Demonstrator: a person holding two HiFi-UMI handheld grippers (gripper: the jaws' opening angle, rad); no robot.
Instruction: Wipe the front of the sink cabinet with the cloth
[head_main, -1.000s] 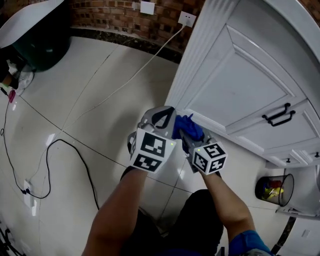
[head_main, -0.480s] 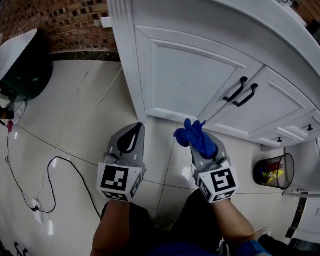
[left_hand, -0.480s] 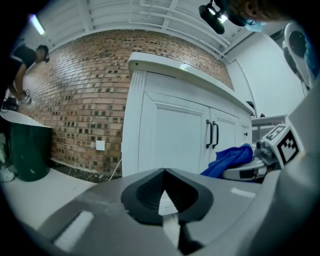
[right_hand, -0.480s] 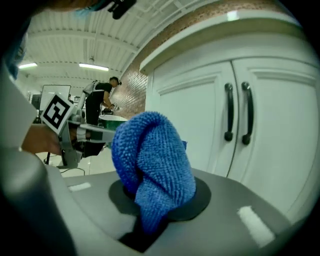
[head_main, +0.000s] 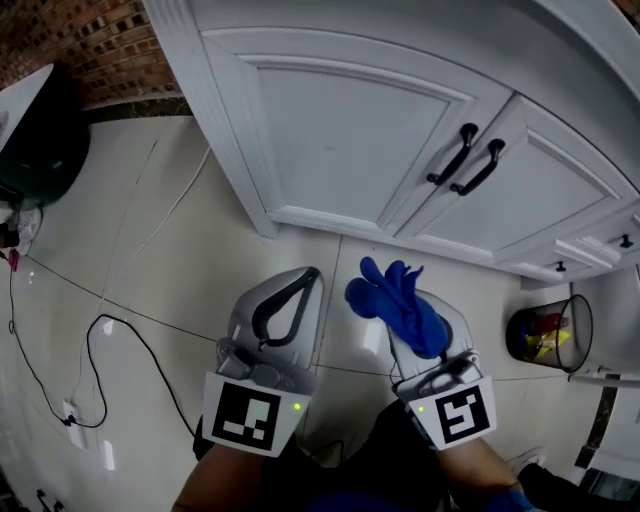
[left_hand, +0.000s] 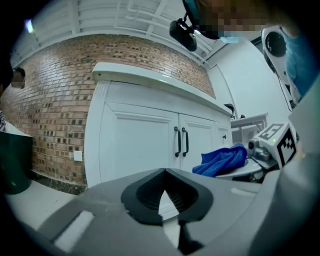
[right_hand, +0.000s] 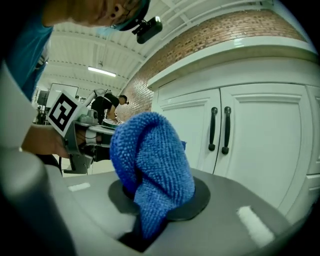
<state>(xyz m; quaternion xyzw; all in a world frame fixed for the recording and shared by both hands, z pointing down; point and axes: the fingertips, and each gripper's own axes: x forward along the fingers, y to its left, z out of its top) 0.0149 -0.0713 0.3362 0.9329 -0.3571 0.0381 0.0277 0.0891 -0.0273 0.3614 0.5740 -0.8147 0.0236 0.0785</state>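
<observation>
White panelled sink cabinet (head_main: 340, 140): stands just ahead of us, not yet touched.
Right hand-held gripper (head_main: 405, 305): we clamp it on the cloth and aim it at the doors, ready to wipe.
Left hand-held gripper (head_main: 312, 275): jaws together, empty, idle alongside.
Crumpled blue microfibre cloth (head_main: 385, 285): bunched above the right jaws, clear of the cabinet.

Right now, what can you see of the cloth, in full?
The cloth is bright blue, with a nubby microfibre-looking pile, bunched into a folded wad. The right gripper is shut on its lower part, so the loose folds stick up past the jaws. It points toward the cabinet doors, apart from them, touching nothing else.
</observation>
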